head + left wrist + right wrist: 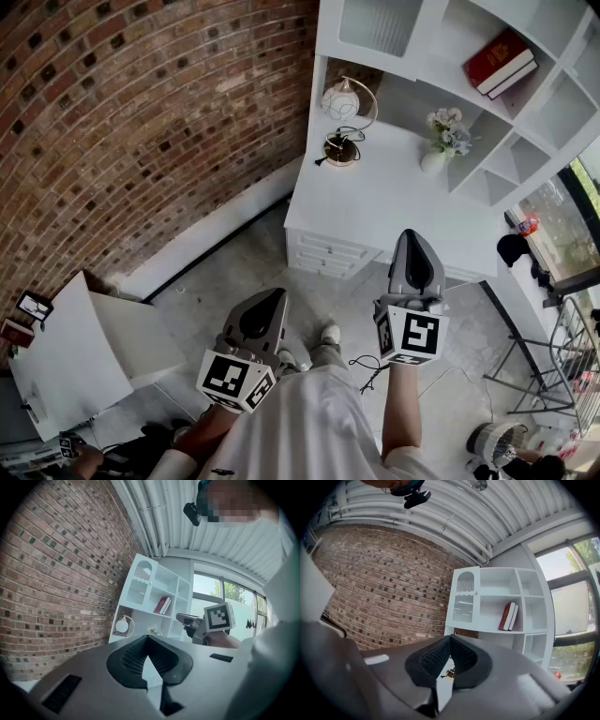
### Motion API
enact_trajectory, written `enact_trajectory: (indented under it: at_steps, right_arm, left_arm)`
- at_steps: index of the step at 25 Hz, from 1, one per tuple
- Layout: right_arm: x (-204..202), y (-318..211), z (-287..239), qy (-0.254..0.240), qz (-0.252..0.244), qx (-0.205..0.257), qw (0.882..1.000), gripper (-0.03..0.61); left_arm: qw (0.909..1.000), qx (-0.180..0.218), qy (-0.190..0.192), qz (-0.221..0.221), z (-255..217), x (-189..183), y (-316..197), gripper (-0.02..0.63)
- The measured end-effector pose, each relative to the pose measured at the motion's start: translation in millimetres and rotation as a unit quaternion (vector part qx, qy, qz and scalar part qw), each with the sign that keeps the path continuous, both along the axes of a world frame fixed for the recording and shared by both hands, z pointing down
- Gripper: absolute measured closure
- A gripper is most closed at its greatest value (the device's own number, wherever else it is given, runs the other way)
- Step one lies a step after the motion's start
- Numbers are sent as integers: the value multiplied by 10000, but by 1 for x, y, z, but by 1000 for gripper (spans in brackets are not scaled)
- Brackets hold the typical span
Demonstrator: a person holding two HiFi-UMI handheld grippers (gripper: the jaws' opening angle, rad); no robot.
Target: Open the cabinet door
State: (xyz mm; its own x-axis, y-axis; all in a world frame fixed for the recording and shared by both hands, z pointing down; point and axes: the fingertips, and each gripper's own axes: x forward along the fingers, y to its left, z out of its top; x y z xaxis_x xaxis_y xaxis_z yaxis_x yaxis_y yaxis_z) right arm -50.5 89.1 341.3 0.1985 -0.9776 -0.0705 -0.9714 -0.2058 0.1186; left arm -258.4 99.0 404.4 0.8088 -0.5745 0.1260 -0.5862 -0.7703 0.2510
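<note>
The white shelf unit's cabinet door [463, 597] has a glass pane and is closed at the unit's top left; it also shows in the head view [380, 28] and the left gripper view [138, 581]. My right gripper [410, 236] is held level in front of the white desk top [394, 202], well short of the door. Its jaws [450, 638] are shut on nothing. My left gripper [278, 296] hangs lower and further left over the floor. Its jaws [148, 639] are also shut and empty.
A red book [500, 61] leans on an open shelf. A round lamp [342, 98] and a flower vase [445, 136] stand on the desk, above drawers [323, 253]. A brick wall [141, 112] runs at left; a small white cabinet [75, 356] stands at lower left.
</note>
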Motion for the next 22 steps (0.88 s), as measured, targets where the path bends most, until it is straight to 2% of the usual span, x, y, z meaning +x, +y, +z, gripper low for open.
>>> enact_trajectory:
  at_steps: [4, 8, 12, 16, 19, 22]
  right_arm:
    - [-13, 43, 3, -161, -157, 41, 9997, 571]
    - [-10, 91, 18, -218, -302, -144, 9992, 571]
    - [7, 149, 45, -586, -385, -333, 9970, 572]
    - [28, 205, 58, -979, -632, -210, 9930, 571]
    - [33, 238, 61, -763, -1129, -172, 9905, 569]
    - [42, 260, 71, -451, -1371, -447, 9885, 571]
  left_arm:
    - [10000, 29, -11, 48, 3, 7, 17, 606]
    - [9999, 17, -67, 111, 6, 24, 43, 606]
    - [9996, -16, -98, 272, 9, 56, 74, 606]
    - [9985, 43, -144, 530, 5, 98, 110, 606]
    - [9976, 53, -197, 662, 8, 129, 140, 606]
    - [9970, 54, -266, 728, 11, 152, 167, 606]
